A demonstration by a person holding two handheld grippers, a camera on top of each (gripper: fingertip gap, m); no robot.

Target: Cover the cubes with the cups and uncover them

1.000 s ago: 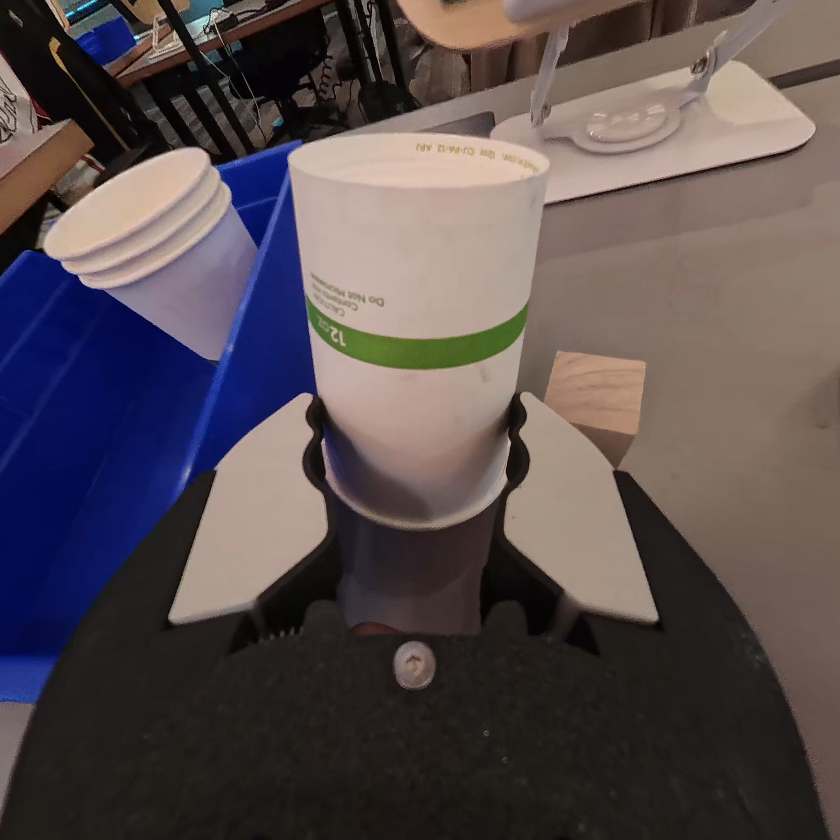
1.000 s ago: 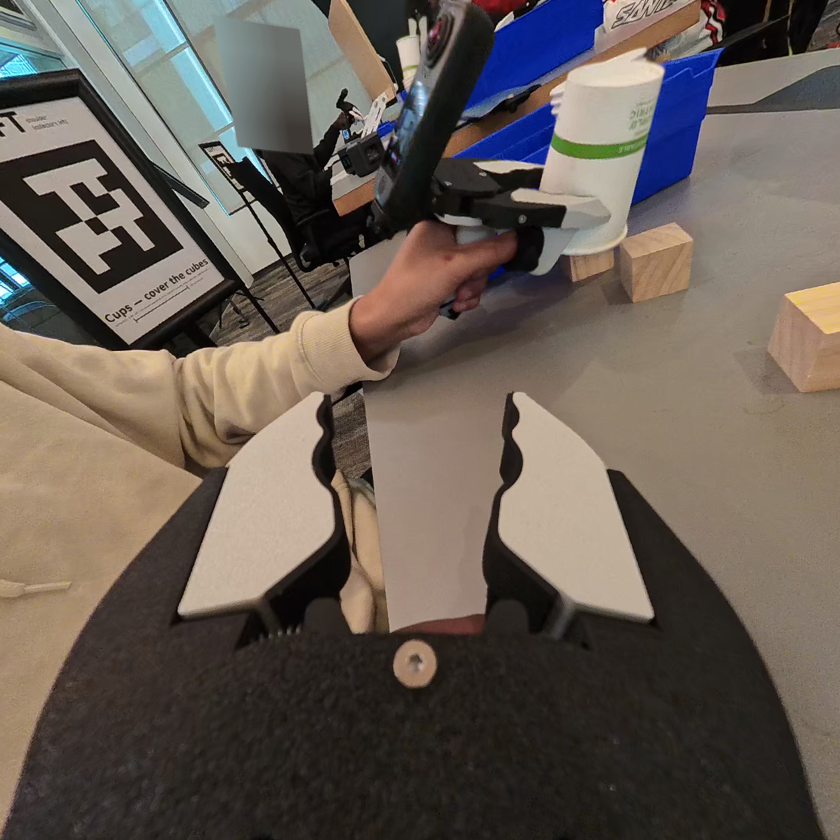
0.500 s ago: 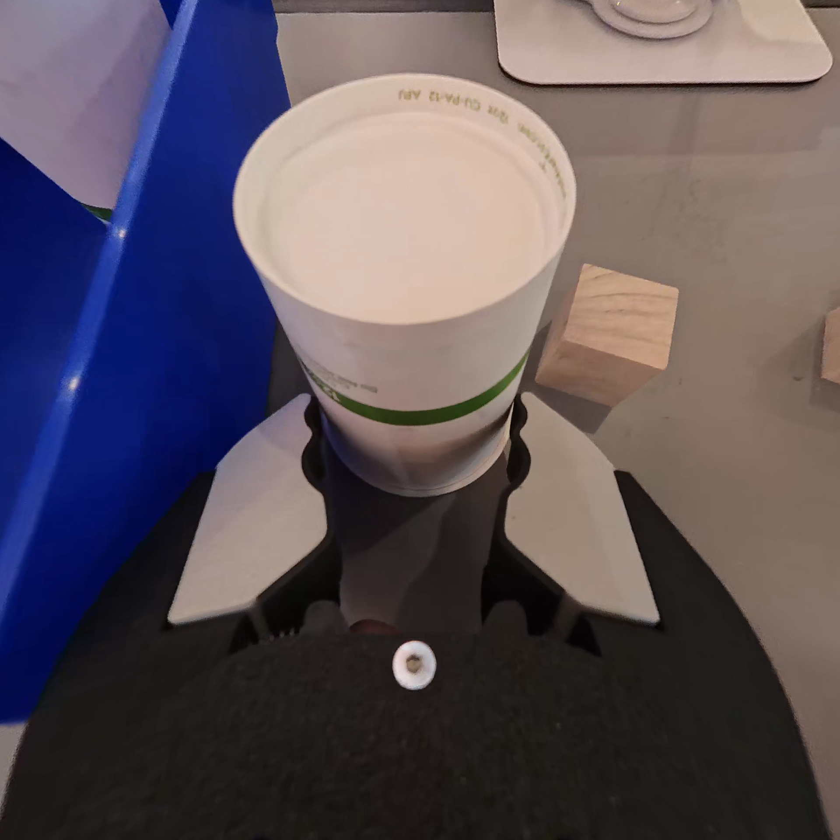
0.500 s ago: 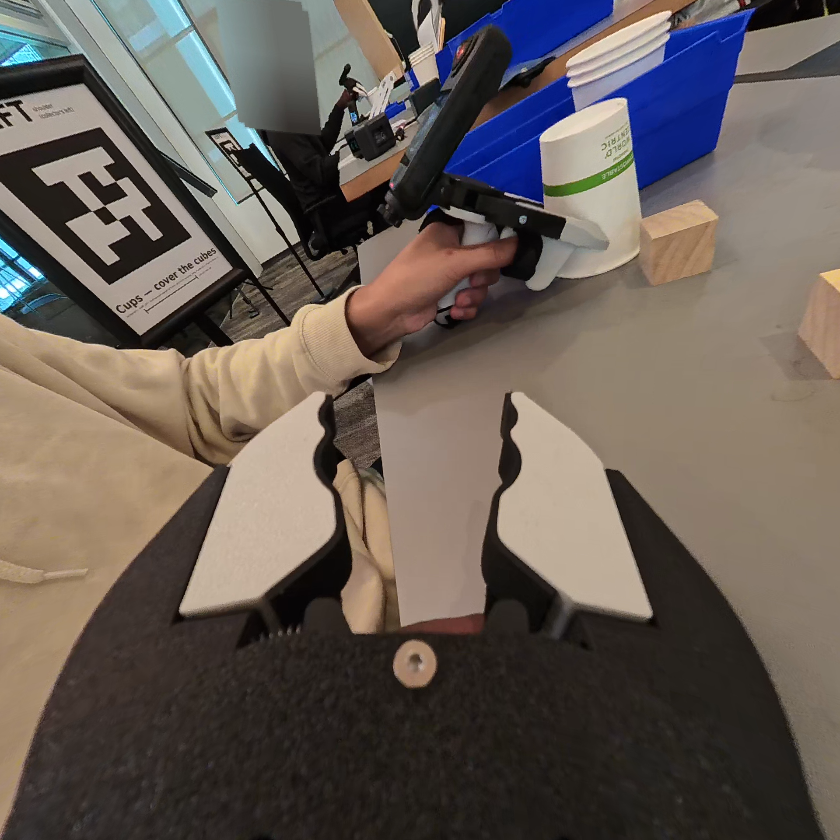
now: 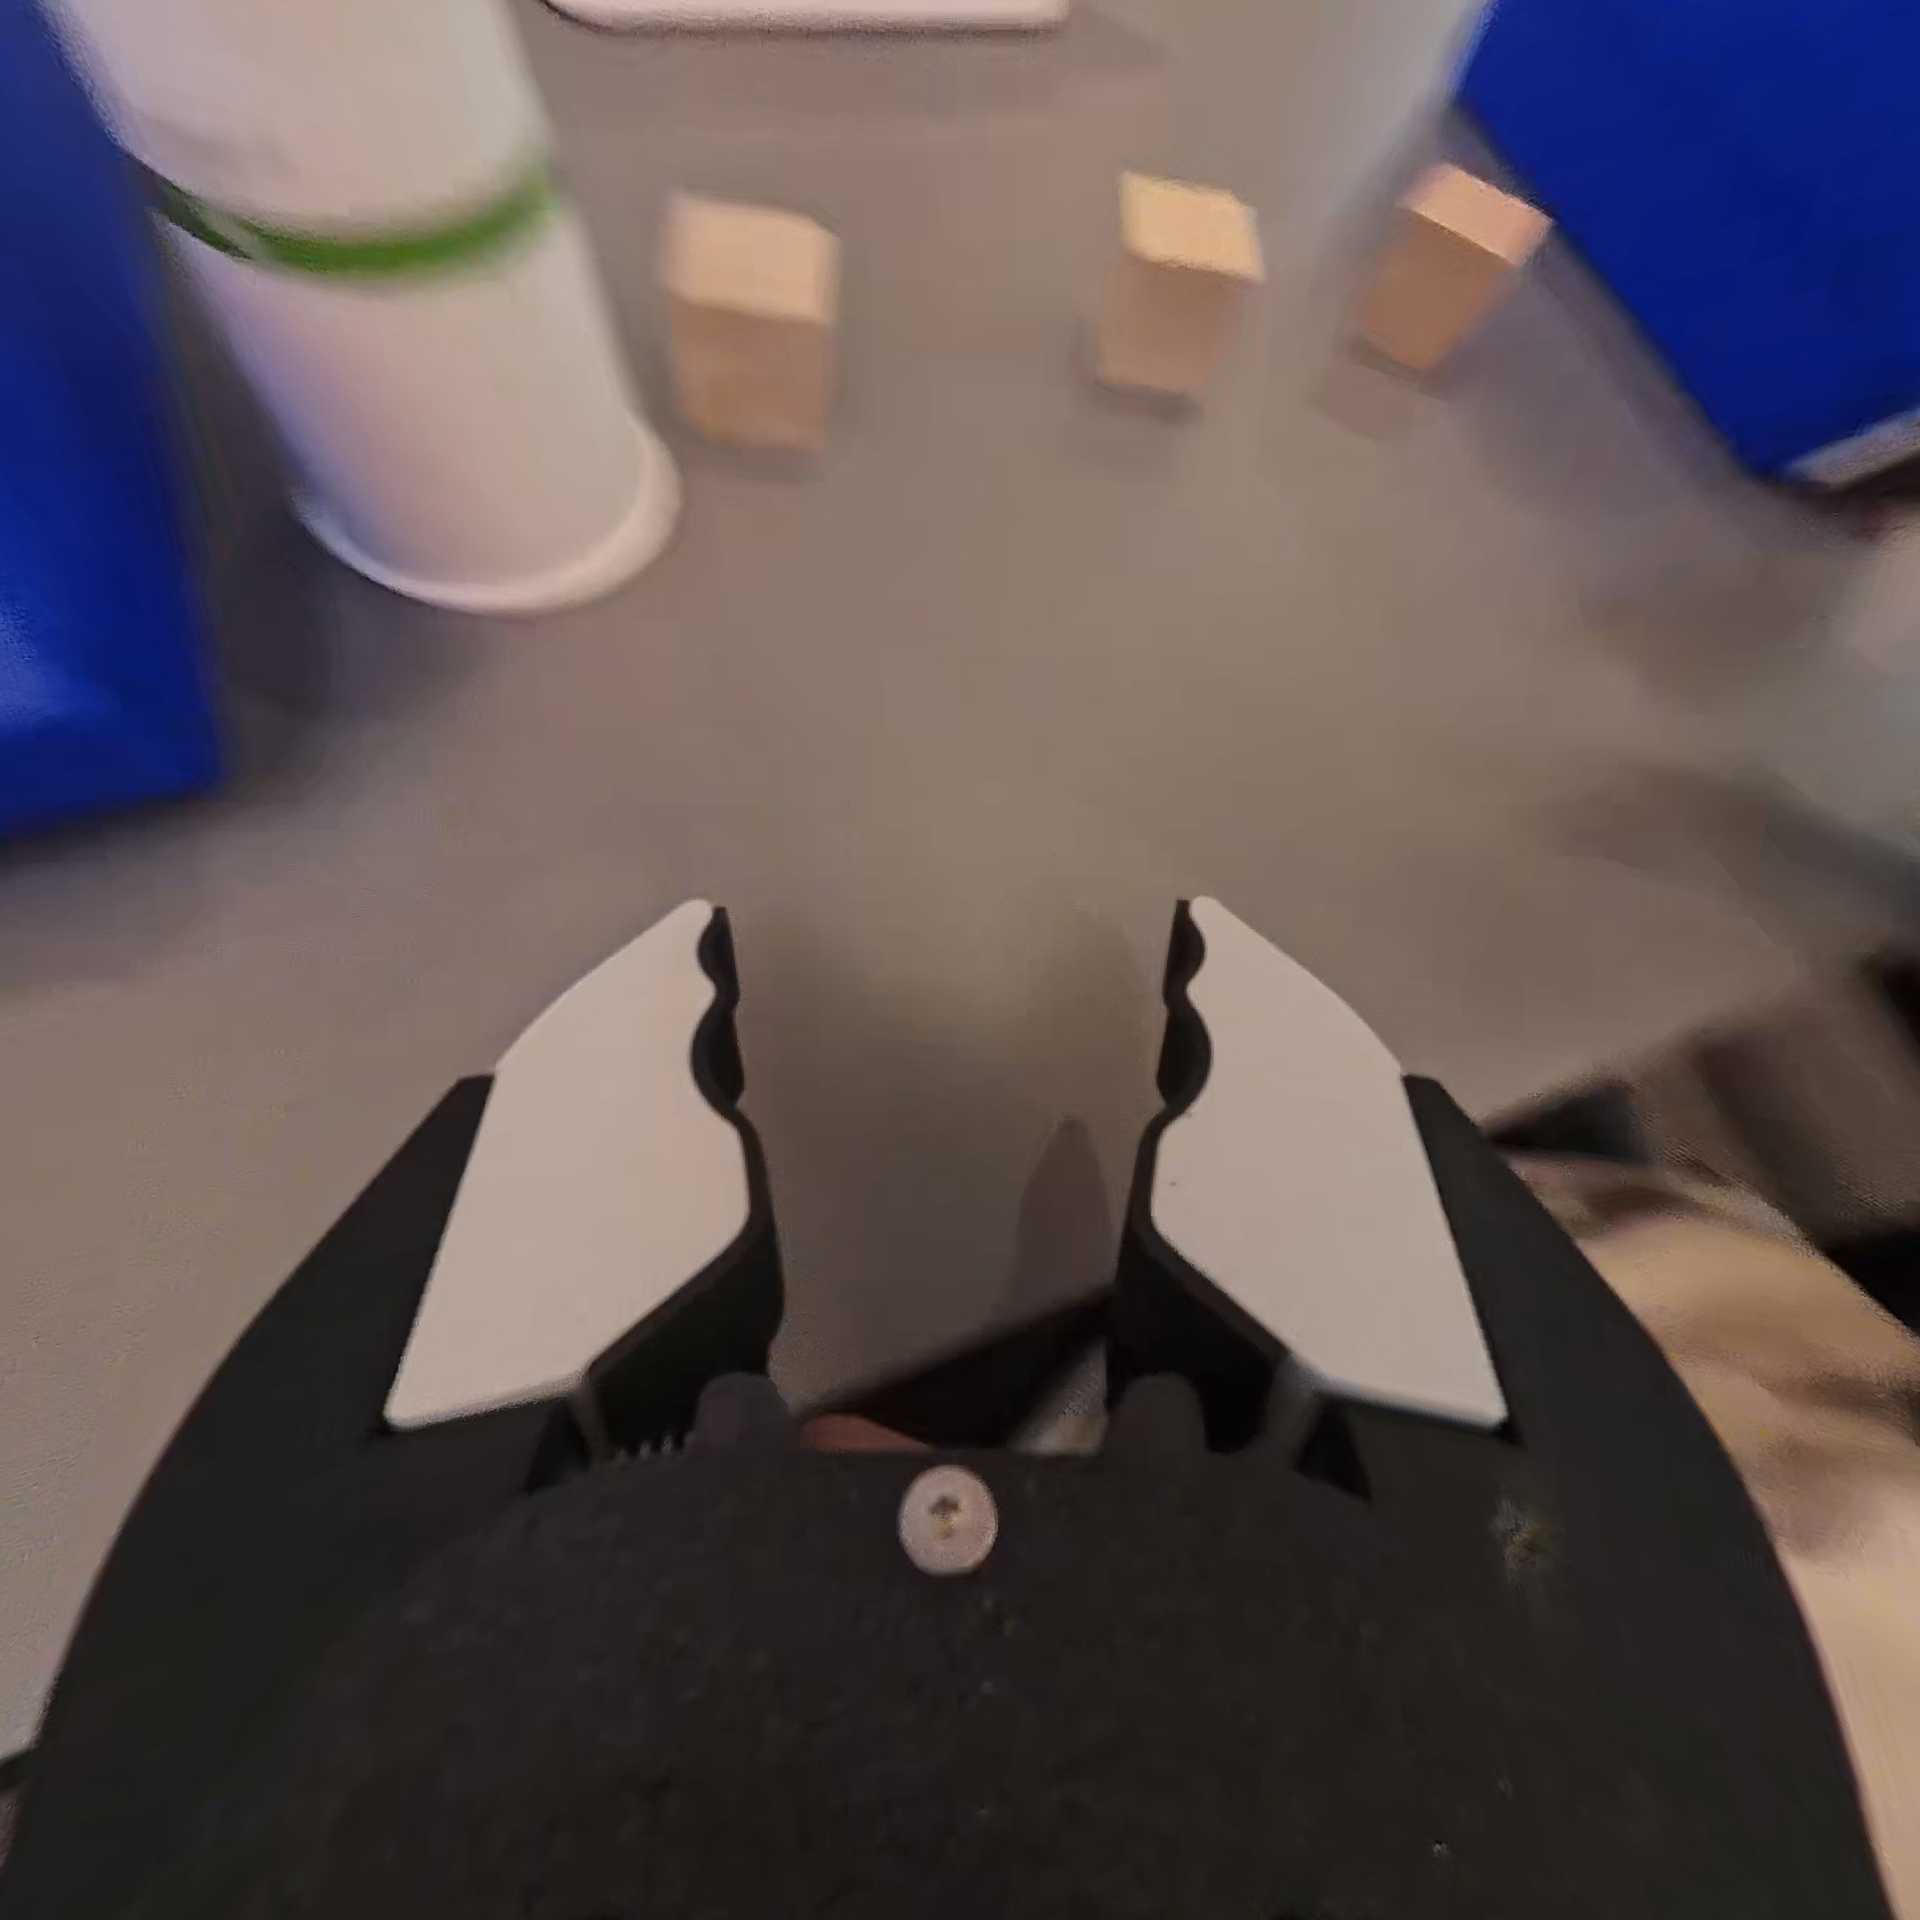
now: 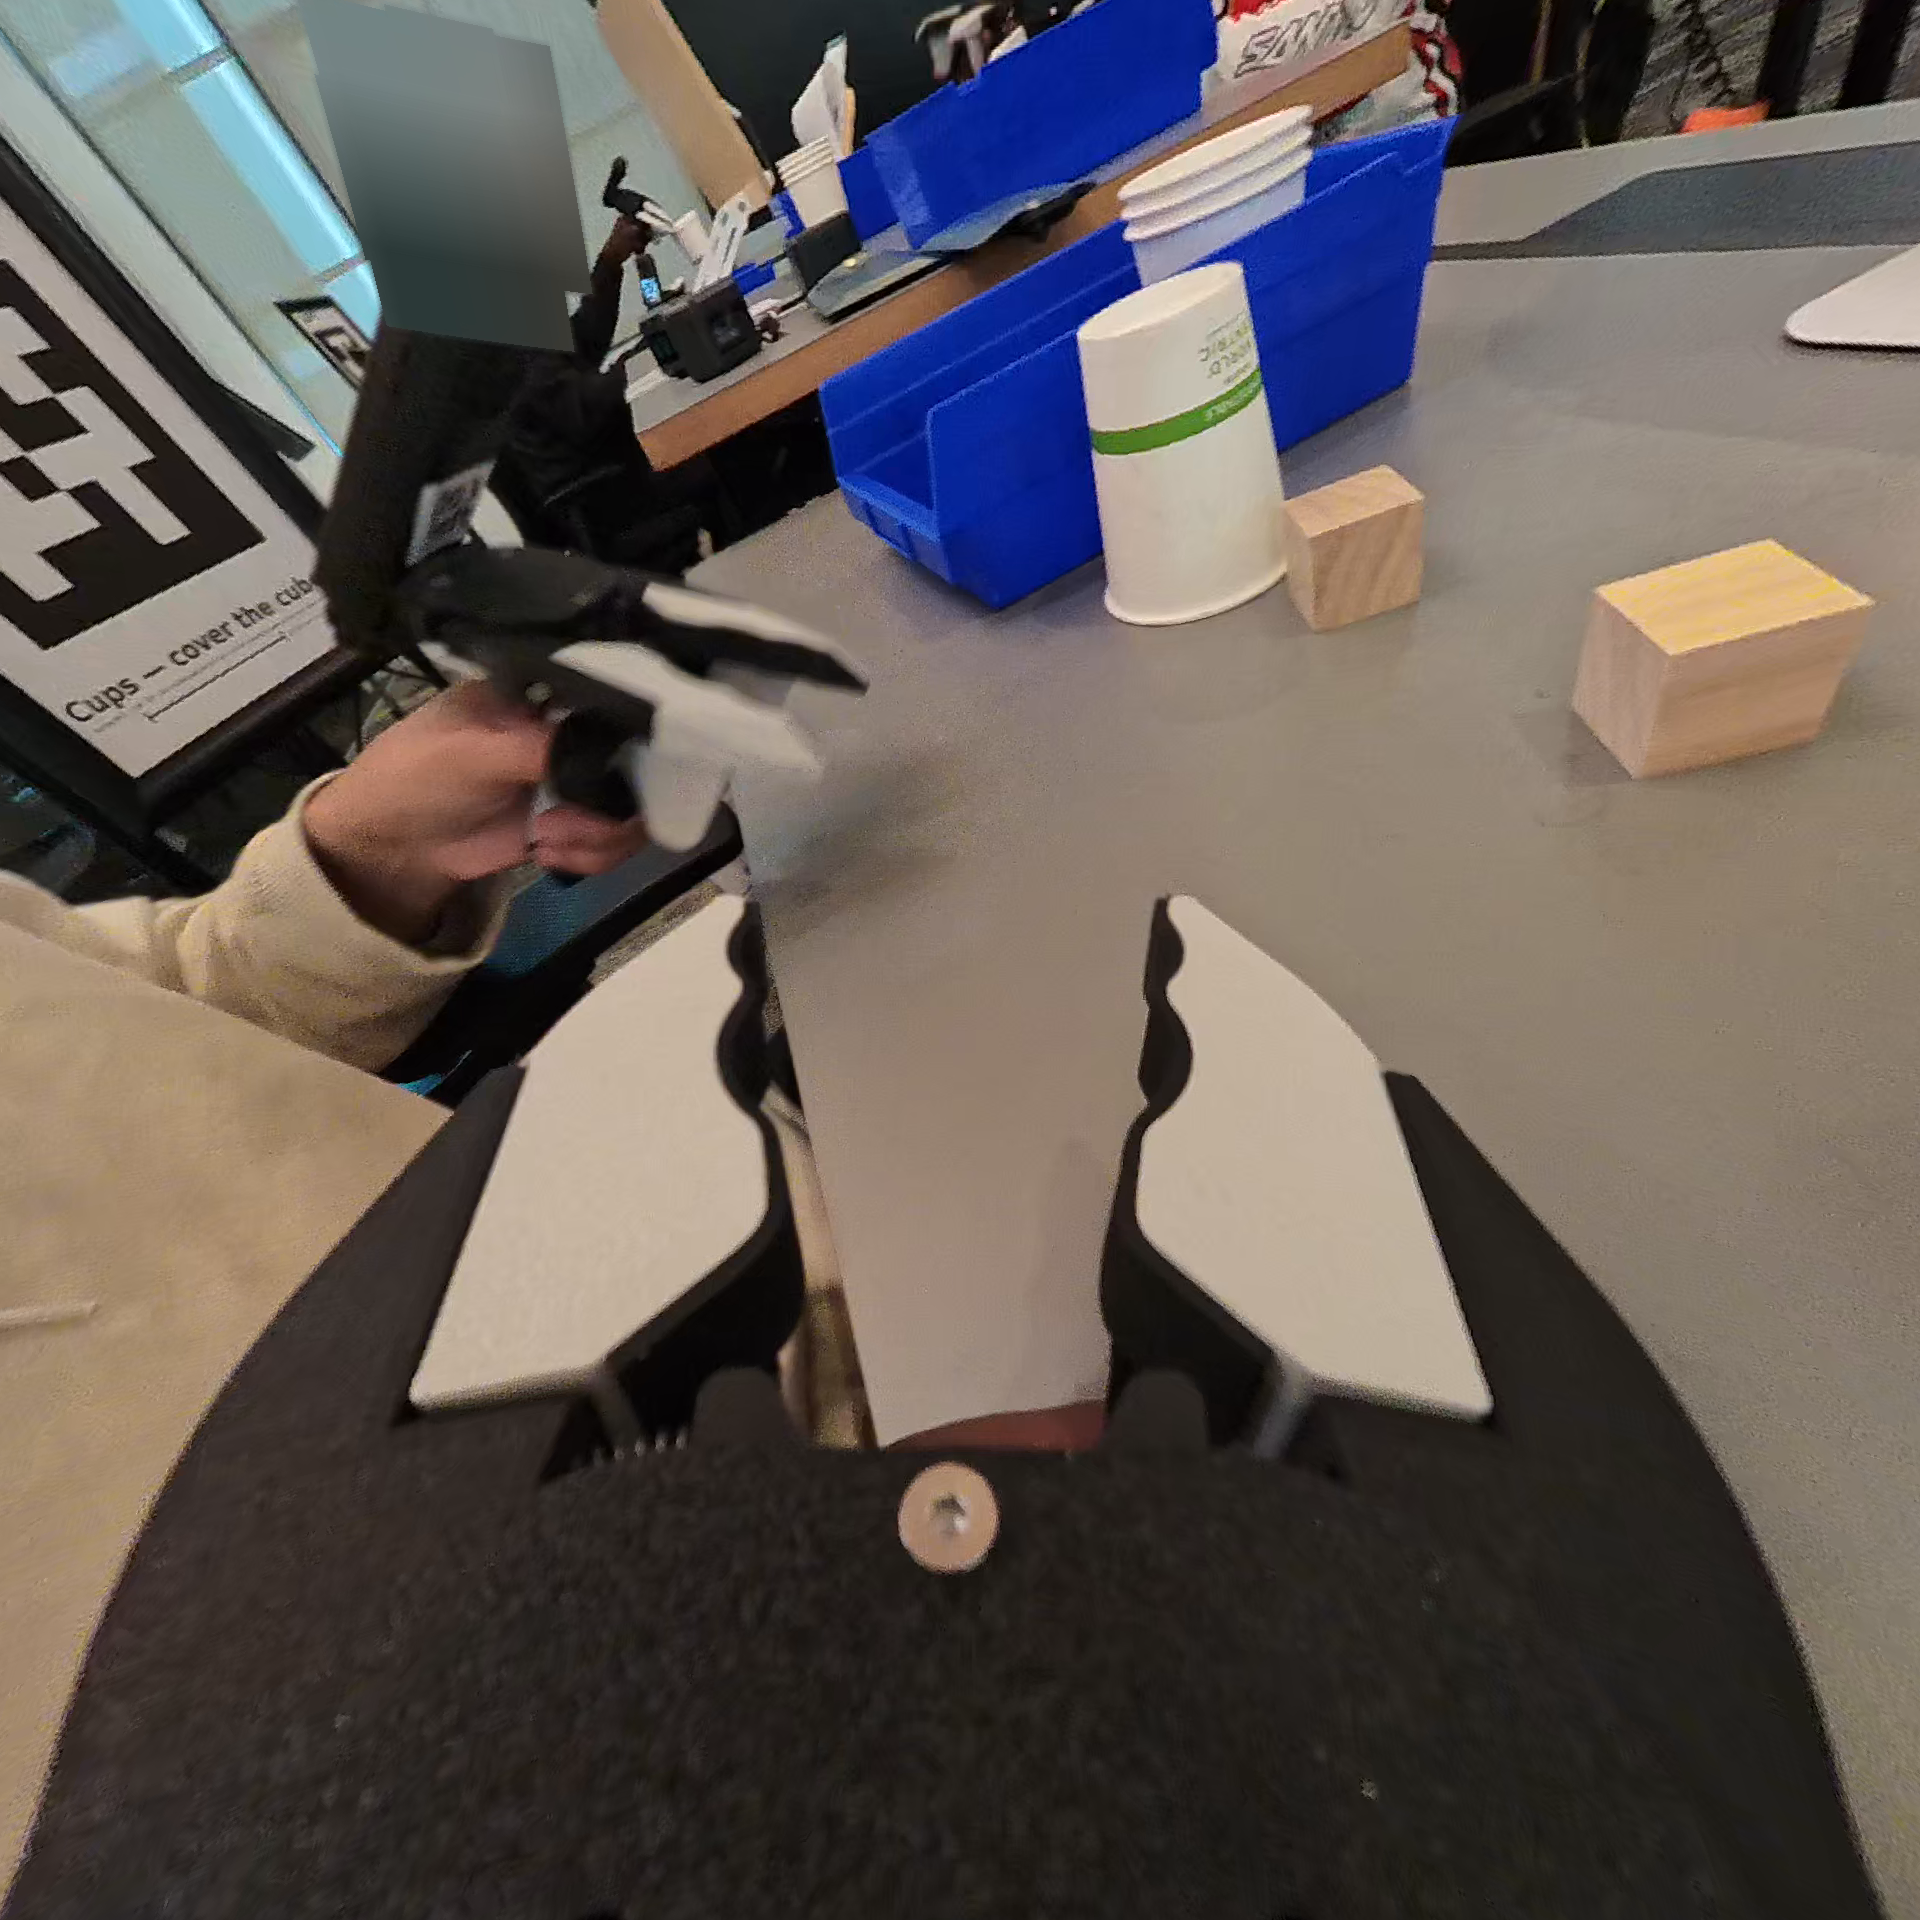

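Cup (image 6: 1184, 457) upside down on counter (image 6: 1351, 935), beside blue bin (image 6: 977, 468), touching nearest cube (image 6: 1353, 545) | 2 more cubes (image 5: 1179, 281) (image 5: 1439, 270) in row w/ it | L tool (image 5: 951, 914) jaws apart, empty, well back from cup | R tool (image 6: 951, 914) jaws apart, empty, over counter edge

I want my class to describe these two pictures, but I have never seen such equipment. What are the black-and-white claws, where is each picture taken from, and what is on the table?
A person holds a pair of hand-squeezed tongs in each hand, each carrying a camera looking along its two fingers. One picture looks past the left tongs, the other past the right tongs; both are open and hold nothing. In the right view, the left hand holds its tongs near the table edge. On the grey table an upside-down white paper cup stands beside a blue bin, with bare wooden cubes in a row to its right.
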